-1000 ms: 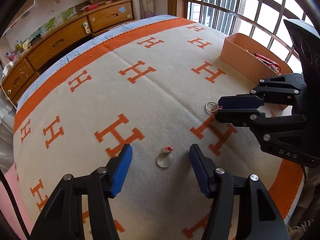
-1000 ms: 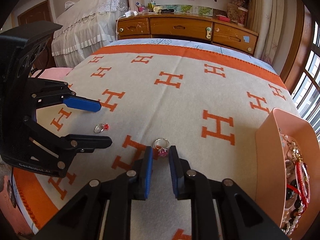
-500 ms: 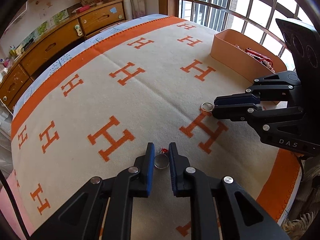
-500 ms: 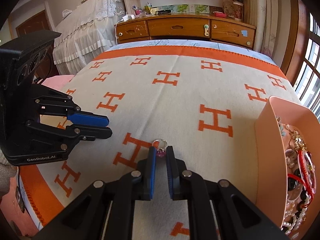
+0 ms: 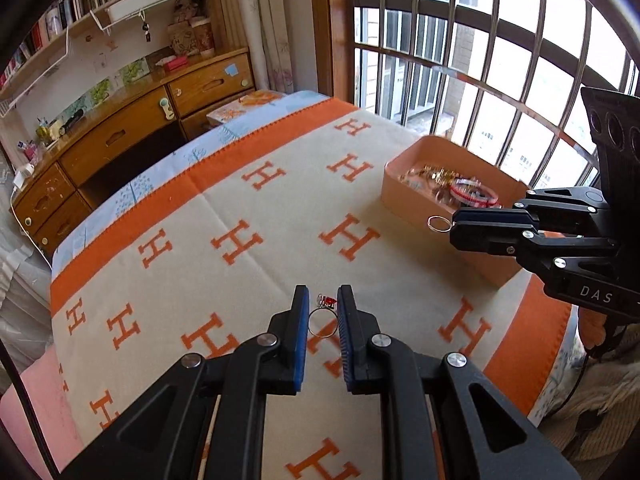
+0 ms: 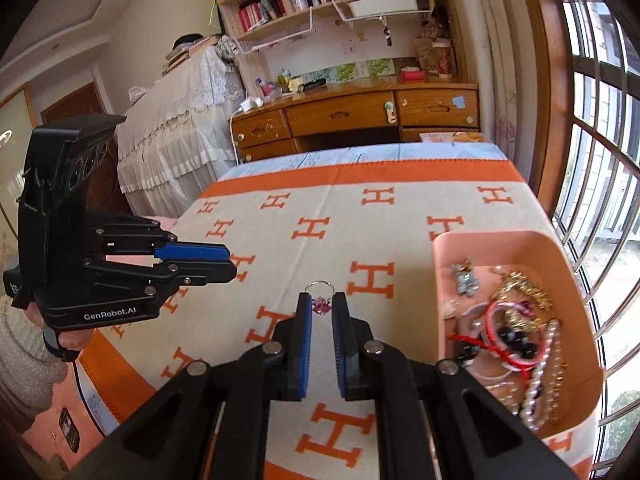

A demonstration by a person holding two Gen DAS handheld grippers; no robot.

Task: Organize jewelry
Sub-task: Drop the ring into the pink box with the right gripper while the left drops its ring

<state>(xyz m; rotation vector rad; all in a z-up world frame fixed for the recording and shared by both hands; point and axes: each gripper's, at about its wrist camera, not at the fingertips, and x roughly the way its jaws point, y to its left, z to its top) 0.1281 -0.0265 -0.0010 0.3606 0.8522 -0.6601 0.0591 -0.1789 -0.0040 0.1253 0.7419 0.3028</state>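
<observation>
My left gripper (image 5: 323, 300) is shut on a silver ring with a red stone (image 5: 324, 314) and holds it above the blanket. My right gripper (image 6: 321, 304) is shut on a silver ring with a pink stone (image 6: 320, 294), also lifted; it shows in the left wrist view (image 5: 439, 224) just in front of the box. A peach jewelry box (image 6: 576, 412) at the right holds several bracelets, beads and pearls. The left gripper shows in the right wrist view (image 6: 230, 260) at the left.
A cream blanket with orange H marks (image 5: 248, 216) covers the bed. A wooden desk with drawers (image 6: 352, 116) stands behind it. A barred window (image 5: 480, 60) runs along the right side. A lace-covered piece of furniture (image 6: 172, 140) stands at the far left.
The left gripper closed on the red-stone ring. Both grippers then rose off the blanket with their rings, and the right one moved towards the box.
</observation>
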